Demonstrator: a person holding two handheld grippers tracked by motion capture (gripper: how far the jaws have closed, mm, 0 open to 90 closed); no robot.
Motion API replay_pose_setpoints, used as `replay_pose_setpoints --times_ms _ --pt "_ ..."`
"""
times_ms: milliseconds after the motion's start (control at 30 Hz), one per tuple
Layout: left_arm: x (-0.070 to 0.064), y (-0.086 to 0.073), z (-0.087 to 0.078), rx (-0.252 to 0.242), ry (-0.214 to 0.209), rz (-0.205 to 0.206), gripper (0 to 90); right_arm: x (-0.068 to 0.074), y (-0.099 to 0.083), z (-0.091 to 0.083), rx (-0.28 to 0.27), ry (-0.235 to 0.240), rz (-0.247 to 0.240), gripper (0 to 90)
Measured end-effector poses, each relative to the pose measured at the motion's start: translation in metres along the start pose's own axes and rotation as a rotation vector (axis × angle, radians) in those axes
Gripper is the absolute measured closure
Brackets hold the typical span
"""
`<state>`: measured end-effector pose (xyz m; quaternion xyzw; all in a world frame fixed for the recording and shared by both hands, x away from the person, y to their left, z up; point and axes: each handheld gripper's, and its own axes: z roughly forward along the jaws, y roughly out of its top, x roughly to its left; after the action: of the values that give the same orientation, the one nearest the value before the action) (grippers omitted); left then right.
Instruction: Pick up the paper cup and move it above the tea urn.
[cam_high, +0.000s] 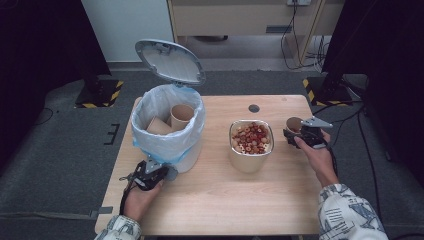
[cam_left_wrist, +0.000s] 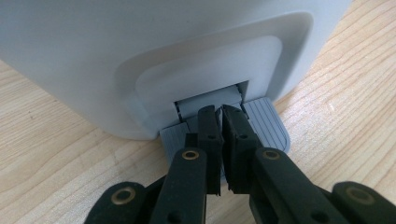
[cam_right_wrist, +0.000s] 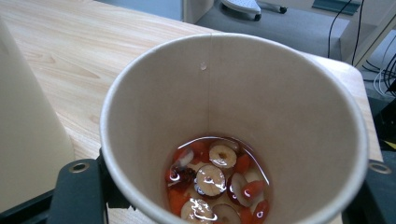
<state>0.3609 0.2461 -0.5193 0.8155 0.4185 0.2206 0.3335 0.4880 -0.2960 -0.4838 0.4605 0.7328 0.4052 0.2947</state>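
Observation:
A white pedal bin (cam_high: 167, 142) with a pale blue liner stands at the table's left, its lid (cam_high: 170, 61) raised. Two brown paper cups (cam_high: 181, 115) lie inside it. My left gripper (cam_high: 167, 172) is at the bin's foot. In the left gripper view its jaws are shut, tips (cam_left_wrist: 219, 114) resting on the grey ribbed pedal (cam_left_wrist: 268, 126). My right gripper (cam_high: 296, 132) is shut on a paper cup (cam_high: 293, 123) at the table's right. The cup (cam_right_wrist: 224, 93) stands upright between the jaws and holds liquid with sliced dried fruit (cam_right_wrist: 215, 179) at the bottom.
A beige bowl (cam_high: 250, 160) heaped with red and white dried fruit slices sits mid-table between the bin and the held cup; its side (cam_right_wrist: 23, 140) shows left of the cup. The wooden table (cam_high: 225, 200) has bare room in front. Black stands and cables surround the table.

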Motion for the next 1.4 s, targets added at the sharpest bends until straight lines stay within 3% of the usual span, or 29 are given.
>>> replay_pose_setpoints --times_ms 267,433,700,900,1400 --pt "0.000 0.000 0.000 0.000 0.000 0.001 85.6 0.000 0.019 -0.005 -0.015 -0.014 -0.063 29.4" --pt "0.000 0.000 0.000 0.000 -0.001 0.000 85.6 0.004 0.036 -0.008 -0.020 -0.026 -0.148 29.5" --pt "0.000 0.000 0.000 0.002 -0.002 -0.001 85.6 0.009 0.050 -0.010 -0.023 -0.036 -0.209 29.7" --pt "0.000 0.000 0.000 0.000 -0.001 -0.003 85.6 0.017 0.061 -0.012 -0.028 -0.046 -0.290 29.7" --pt "0.000 0.000 0.000 0.000 -0.001 -0.004 85.6 0.026 0.074 -0.012 -0.066 -0.038 -0.362 29.8"
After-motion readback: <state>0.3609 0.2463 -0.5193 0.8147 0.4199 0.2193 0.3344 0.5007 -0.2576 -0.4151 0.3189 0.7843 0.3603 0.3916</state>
